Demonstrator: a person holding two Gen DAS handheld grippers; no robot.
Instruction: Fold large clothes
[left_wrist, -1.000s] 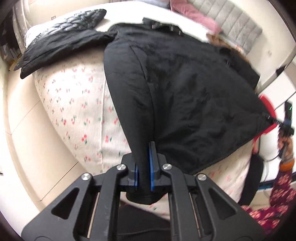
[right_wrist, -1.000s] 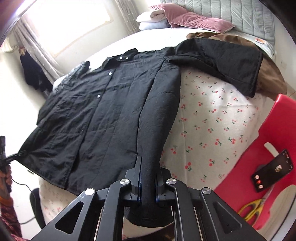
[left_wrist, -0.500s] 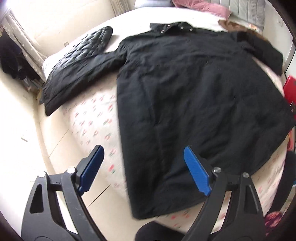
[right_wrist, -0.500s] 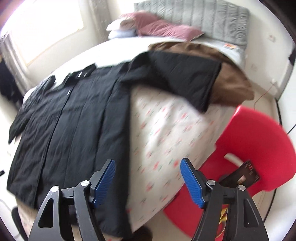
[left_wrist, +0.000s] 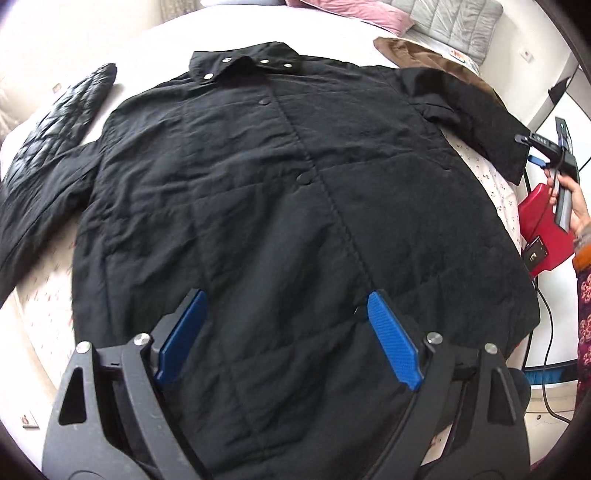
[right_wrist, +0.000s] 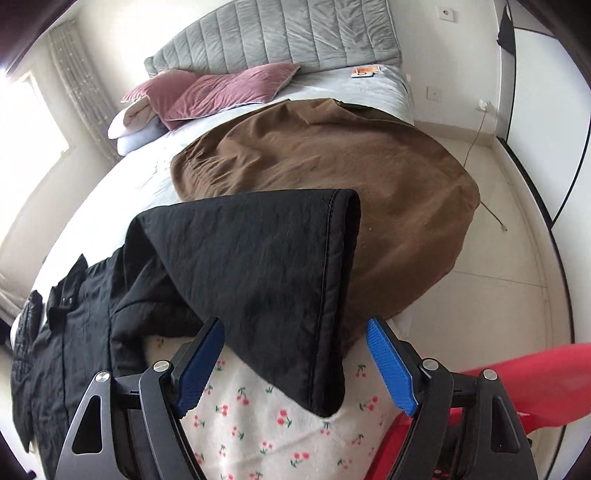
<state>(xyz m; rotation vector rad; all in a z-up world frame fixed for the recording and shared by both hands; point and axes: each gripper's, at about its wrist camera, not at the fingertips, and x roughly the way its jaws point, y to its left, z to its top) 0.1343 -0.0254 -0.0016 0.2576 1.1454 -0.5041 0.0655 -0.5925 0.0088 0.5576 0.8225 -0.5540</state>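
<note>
A large black quilted coat (left_wrist: 280, 206) lies flat and face up on the bed, collar far, hem near, one sleeve out to each side. My left gripper (left_wrist: 288, 336) is open and empty above the coat's lower front. My right gripper (right_wrist: 295, 363) is open and empty, its jaws on either side of the cuff end of the coat's right sleeve (right_wrist: 266, 280), which lies across a brown garment and the cherry-print sheet (right_wrist: 258, 435). The right gripper also shows in the left wrist view (left_wrist: 532, 149), at that sleeve's cuff.
A brown garment (right_wrist: 332, 177) is spread on the bed beyond the sleeve. Pink pillows (right_wrist: 218, 90) and a grey headboard (right_wrist: 280, 35) are at the far end. A red chair (left_wrist: 545, 229) holding a phone (left_wrist: 535, 254) stands at the bed's right side.
Both grippers let go of the coat's hem corners and opened. The coat dropped flat on the bed. The left gripper moved over the lower front; the right moved to the right sleeve cuff.
</note>
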